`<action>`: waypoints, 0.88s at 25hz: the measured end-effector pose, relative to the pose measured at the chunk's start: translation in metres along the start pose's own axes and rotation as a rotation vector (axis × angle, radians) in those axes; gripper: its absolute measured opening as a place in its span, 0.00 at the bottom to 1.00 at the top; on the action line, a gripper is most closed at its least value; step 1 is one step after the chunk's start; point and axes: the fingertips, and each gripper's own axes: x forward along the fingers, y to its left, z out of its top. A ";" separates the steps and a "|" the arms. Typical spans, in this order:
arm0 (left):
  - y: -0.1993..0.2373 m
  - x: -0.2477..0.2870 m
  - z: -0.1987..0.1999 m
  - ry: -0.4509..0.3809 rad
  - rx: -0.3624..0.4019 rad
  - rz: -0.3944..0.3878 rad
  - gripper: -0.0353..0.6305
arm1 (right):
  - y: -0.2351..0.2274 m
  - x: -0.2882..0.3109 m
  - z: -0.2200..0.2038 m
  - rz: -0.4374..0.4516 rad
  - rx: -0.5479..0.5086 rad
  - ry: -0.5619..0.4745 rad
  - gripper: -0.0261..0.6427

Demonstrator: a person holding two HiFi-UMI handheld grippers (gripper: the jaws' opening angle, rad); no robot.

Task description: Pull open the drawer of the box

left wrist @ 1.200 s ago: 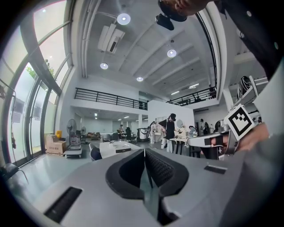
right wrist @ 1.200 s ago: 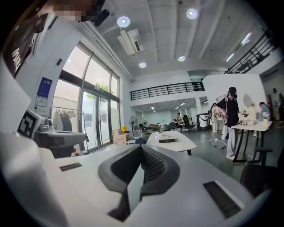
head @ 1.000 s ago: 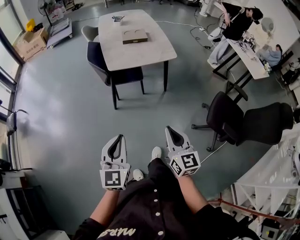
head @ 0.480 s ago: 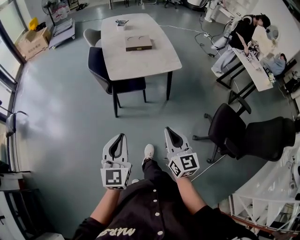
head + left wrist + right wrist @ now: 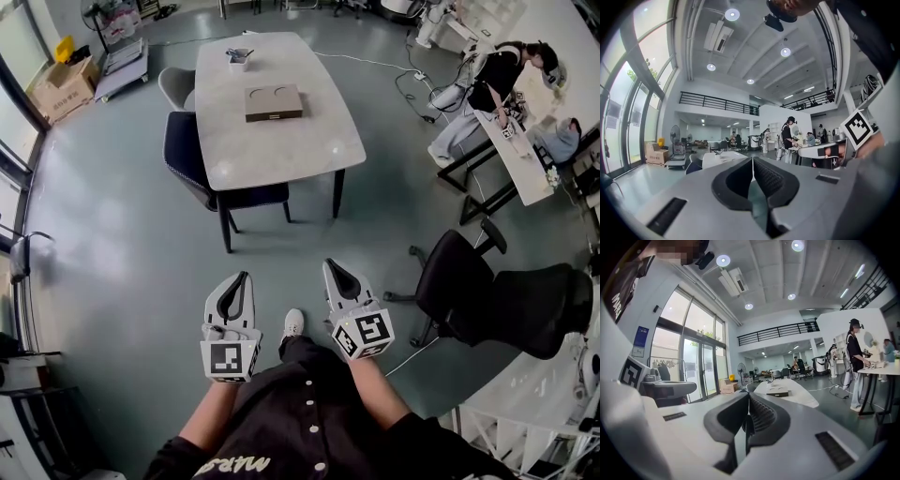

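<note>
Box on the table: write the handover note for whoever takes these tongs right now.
Left tongs: shut, empty, held out over the floor.
Right tongs: shut, empty, beside the left.
Box: lies flat on the table, well ahead of both tongs; no drawer sticks out.
Done: nothing on the box yet.
Left to do: walk up to the table, grip the drawer front, pull it open.
</note>
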 end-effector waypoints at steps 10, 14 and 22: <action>0.008 0.090 0.012 0.005 0.006 0.048 0.08 | -0.064 0.070 0.015 0.055 -0.002 0.008 0.04; 0.006 0.112 0.021 0.001 0.022 0.053 0.08 | -0.078 0.087 0.020 0.077 -0.004 0.007 0.04; 0.016 0.134 0.022 0.016 0.011 0.077 0.08 | -0.089 0.113 0.019 0.098 0.011 0.024 0.04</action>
